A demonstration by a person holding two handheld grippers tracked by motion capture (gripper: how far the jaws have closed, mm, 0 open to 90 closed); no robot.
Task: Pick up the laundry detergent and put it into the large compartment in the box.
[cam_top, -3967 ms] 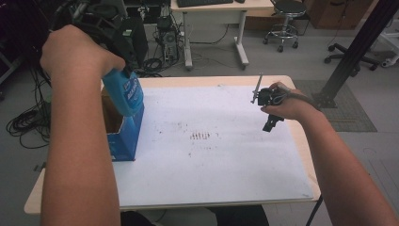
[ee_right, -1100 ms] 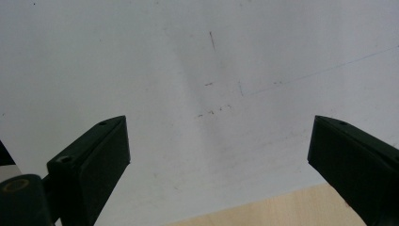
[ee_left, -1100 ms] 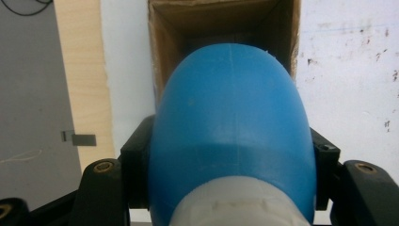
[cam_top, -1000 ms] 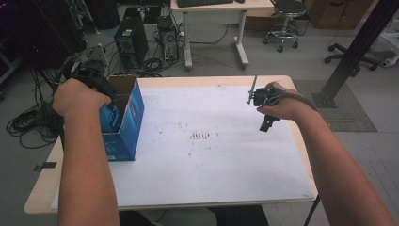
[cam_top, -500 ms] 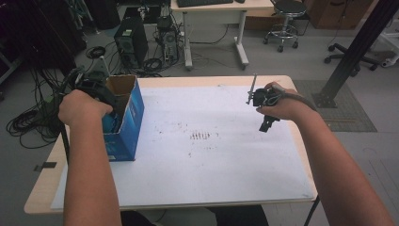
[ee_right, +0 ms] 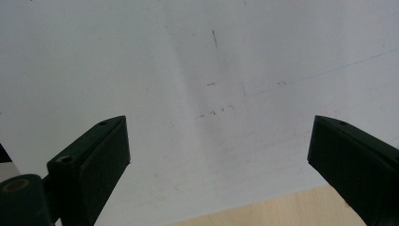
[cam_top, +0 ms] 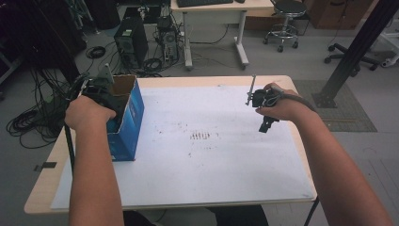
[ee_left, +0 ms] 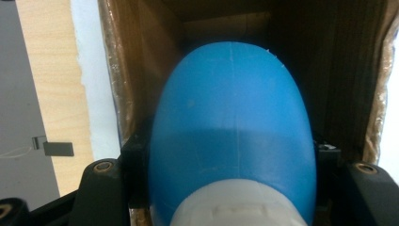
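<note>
White paper (cam_top: 226, 155) covers most of the wooden table (cam_top: 47, 181), with office clutter, a computer tower and a stool on the floor beyond it. At the table's left edge stands an open blue cardboard box (cam_top: 126, 120). The left gripper (cam_top: 101, 92) hangs over its mouth, jaws clamped on a blue bottle (ee_left: 233, 127) with a white cap end nearest the camera; the left gripper view looks straight down past the bottle into the brown interior of the box. Compared with four seconds ago, when the bottle was held high above the box, the hand has come down and the bottle's far end now appears to be inside the opening. Whether it touches the box floor is hard to tell, since the bottle hides what lies under it. The step in hand looks like lowering it the rest of the way before letting go. The right gripper (cam_top: 264, 123) rests above bare paper at the right side, jaws wide apart and empty.
</note>
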